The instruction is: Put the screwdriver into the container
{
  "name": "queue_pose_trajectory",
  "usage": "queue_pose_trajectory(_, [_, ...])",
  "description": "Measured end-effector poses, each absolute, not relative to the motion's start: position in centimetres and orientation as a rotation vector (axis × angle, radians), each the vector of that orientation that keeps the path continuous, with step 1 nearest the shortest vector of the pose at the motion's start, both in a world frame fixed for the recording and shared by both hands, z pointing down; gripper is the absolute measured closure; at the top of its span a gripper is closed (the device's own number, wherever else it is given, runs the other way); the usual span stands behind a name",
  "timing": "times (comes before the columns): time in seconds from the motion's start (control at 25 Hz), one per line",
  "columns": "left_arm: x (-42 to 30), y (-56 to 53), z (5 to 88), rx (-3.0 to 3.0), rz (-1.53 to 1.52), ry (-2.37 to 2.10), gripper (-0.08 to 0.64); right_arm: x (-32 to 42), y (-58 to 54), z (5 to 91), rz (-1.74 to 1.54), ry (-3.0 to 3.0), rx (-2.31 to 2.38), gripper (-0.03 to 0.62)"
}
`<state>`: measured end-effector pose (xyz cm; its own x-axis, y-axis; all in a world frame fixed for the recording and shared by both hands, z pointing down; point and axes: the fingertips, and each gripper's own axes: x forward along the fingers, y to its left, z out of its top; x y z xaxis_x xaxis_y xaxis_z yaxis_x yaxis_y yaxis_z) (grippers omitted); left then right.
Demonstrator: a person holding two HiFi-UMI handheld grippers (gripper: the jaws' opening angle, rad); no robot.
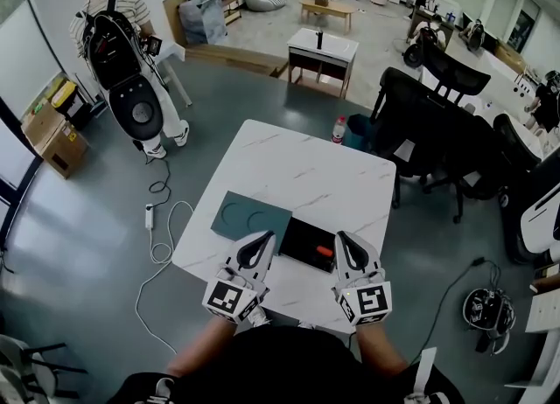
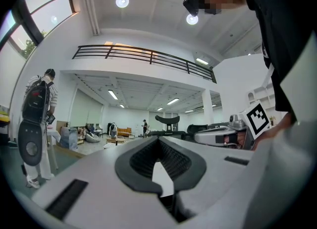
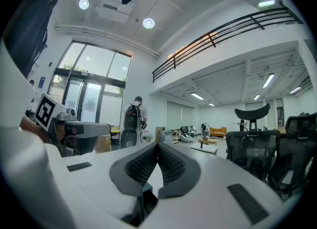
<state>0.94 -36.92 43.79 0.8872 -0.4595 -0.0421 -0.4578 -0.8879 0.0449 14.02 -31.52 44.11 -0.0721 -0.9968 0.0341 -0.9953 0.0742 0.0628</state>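
Note:
In the head view a black open container (image 1: 300,241) lies near the front edge of the white marble table (image 1: 297,170). The orange handle of the screwdriver (image 1: 325,252) shows inside it, towards its right end. My left gripper (image 1: 265,237) hovers just left of the container, shut, with nothing between its fingers. On the container's right side my right gripper (image 1: 341,237) is shut too and holds nothing. Both gripper views look level across the room: the left gripper (image 2: 158,139) and right gripper (image 3: 158,145) show their pads met and bare.
A teal flat board (image 1: 251,217) with two rings lies left of the container. A bottle (image 1: 339,129) stands at the table's far edge. Black office chairs (image 1: 437,131) crowd the right. A person with a backpack (image 1: 118,39) stands far left, and cable (image 1: 162,236) trails on the floor.

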Motion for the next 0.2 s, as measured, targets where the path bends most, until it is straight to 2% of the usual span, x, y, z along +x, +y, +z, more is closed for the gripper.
queue_pose_trajectory(0.2, [1.19, -37.18, 43.76, 3.022, -0.068, -0.738, 0.555, 13.99, -31.85, 44.33, -0.030, -2.257, 2.070, 0.569])
